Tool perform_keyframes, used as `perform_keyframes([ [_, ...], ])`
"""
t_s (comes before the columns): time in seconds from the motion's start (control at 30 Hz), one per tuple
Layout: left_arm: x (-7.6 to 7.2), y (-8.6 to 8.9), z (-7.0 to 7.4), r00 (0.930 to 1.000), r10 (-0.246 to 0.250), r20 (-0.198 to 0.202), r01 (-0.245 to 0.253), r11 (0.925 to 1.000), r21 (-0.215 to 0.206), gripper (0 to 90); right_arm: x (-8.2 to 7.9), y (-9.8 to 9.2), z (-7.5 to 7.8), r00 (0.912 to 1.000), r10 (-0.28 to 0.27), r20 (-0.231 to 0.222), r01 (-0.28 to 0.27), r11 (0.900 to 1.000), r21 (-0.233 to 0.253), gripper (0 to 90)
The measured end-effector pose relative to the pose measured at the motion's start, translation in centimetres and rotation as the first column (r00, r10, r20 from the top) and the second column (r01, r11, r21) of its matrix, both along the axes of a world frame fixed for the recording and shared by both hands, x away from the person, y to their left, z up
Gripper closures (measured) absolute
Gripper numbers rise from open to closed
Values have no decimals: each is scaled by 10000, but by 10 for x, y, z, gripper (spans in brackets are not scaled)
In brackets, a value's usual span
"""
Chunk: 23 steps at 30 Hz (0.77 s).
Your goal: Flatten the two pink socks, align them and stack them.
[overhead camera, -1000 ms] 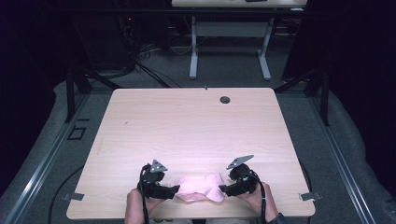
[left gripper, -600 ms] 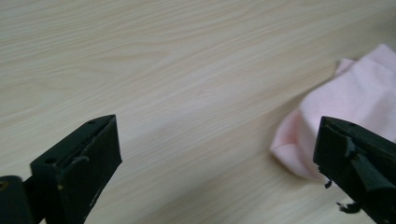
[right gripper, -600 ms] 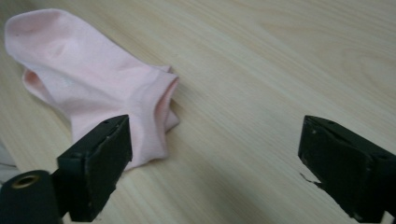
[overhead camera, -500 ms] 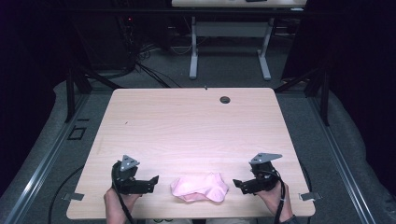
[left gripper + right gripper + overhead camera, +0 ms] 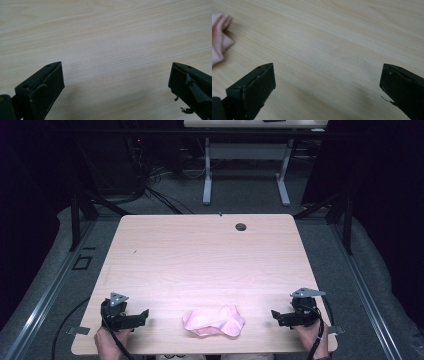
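Observation:
A crumpled pink cloth lies near the front edge of the wooden table, midway between the two grippers. My left gripper rests low at the front left, well apart from the cloth. In the left gripper view its jaws stand wide open over bare wood. My right gripper sits at the front right, also clear of the cloth. Its jaws are wide open too, and the pink cloth peeks in at the left edge of the right gripper view.
A small dark round grommet sits near the table's far edge. Beyond the table stand a second desk's white legs and cables on grey floor. Metal rails run along both sides.
Both grippers let go of the pink cloth and moved outward, the left one leftward and the right one rightward. The cloth stays crumpled at the front centre.

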<state>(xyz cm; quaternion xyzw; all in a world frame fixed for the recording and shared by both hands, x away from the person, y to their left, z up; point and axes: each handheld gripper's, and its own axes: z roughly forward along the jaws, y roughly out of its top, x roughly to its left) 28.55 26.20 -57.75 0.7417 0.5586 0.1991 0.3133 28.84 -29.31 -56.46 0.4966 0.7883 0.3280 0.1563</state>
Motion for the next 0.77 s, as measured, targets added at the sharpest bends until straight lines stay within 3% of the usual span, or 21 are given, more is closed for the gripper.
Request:
perform_keyframes([
  [0.23, 6, 2, -8, 9996, 58, 277, -67, 9995, 304, 2, 4, -16, -13, 9987, -515, 41, 516, 9982, -307, 0],
  [0.33, 9, 3, -11, 9997, 47, 234, -54, 9996, 285, 2, 7, -19, -19, 9978, -665, 7, 664, 9955, -677, 0],
  [0.5, 9, 2, -15, 9990, 76, 433, -93, 9992, 387, 0, 7, -23, -25, 9949, -650, 769, 681, 9970, -382, 0],
  [0.77, 11, 3, -16, 9989, 72, 457, -92, 9990, 427, 0, 8, -24, -26, 9953, -582, 775, 613, 9974, -381, 0],
])
